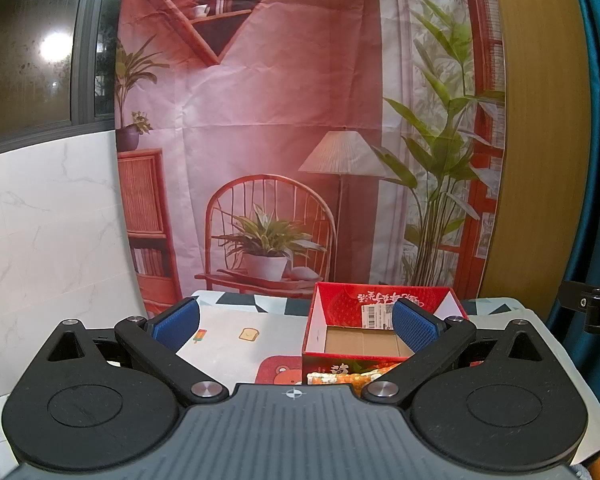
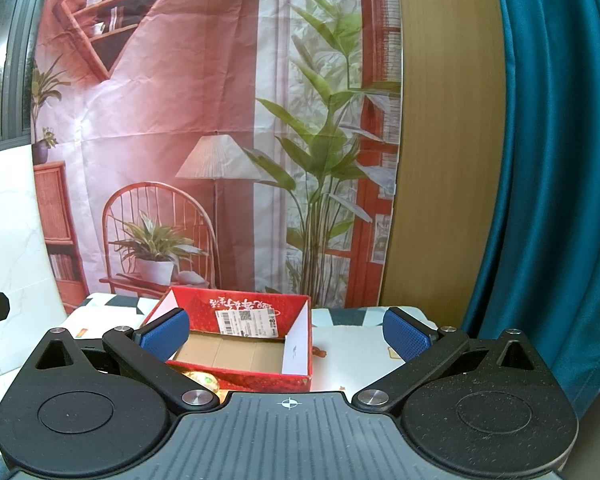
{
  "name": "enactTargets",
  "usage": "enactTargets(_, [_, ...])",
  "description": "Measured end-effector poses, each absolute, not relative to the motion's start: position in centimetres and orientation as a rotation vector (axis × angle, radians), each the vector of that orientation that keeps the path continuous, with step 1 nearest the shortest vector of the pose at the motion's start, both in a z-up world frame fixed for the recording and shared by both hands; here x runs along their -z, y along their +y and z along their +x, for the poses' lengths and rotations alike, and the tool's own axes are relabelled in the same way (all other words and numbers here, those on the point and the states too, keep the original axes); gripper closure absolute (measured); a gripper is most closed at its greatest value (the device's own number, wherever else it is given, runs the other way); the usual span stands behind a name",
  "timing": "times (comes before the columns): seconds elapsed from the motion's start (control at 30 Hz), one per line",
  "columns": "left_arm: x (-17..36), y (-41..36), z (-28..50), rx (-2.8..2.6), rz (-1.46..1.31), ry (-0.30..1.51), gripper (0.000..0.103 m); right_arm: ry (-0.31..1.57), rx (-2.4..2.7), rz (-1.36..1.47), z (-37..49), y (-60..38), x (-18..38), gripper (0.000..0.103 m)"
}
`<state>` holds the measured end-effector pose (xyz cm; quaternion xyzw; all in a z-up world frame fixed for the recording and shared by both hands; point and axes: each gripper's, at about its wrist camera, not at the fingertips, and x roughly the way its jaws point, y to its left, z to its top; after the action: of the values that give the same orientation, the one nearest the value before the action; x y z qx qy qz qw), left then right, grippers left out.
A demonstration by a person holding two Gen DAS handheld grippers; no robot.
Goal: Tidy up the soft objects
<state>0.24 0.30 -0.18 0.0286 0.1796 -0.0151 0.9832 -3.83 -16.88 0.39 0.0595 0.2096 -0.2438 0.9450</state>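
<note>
A red cardboard box (image 1: pixel 380 300) with a bare brown floor stands open on the patterned table. In front of it lies an orange and white soft packet (image 1: pixel 352 376), mostly hidden by my left gripper's body. My left gripper (image 1: pixel 296 326) hovers open above the table, its right pad over the box's right side. In the right wrist view the same red box (image 2: pixel 236 308) sits ahead to the left, and a yellow-green soft thing (image 2: pixel 204 380) peeks out just before its front wall. My right gripper (image 2: pixel 286 334) is open and holds nothing, its left pad over the box's left wall.
The tablecloth (image 1: pixel 228 344) has cartoon prints of toast, a popsicle and a bear. A printed backdrop (image 1: pixel 284 120) hangs behind the table, with white marble tiles on the left and a teal curtain (image 2: pixel 548 160) on the right. The other gripper's edge (image 1: pixel 596 312) shows at the right.
</note>
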Motion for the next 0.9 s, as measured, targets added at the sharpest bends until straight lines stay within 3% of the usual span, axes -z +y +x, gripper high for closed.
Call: enactTargets(0.9, [0.07, 0.31, 0.25, 0.030, 0.058, 0.362, 0.000, 0.428, 0.497, 0.121, -3.69, -16.73, -0.56, 0.000])
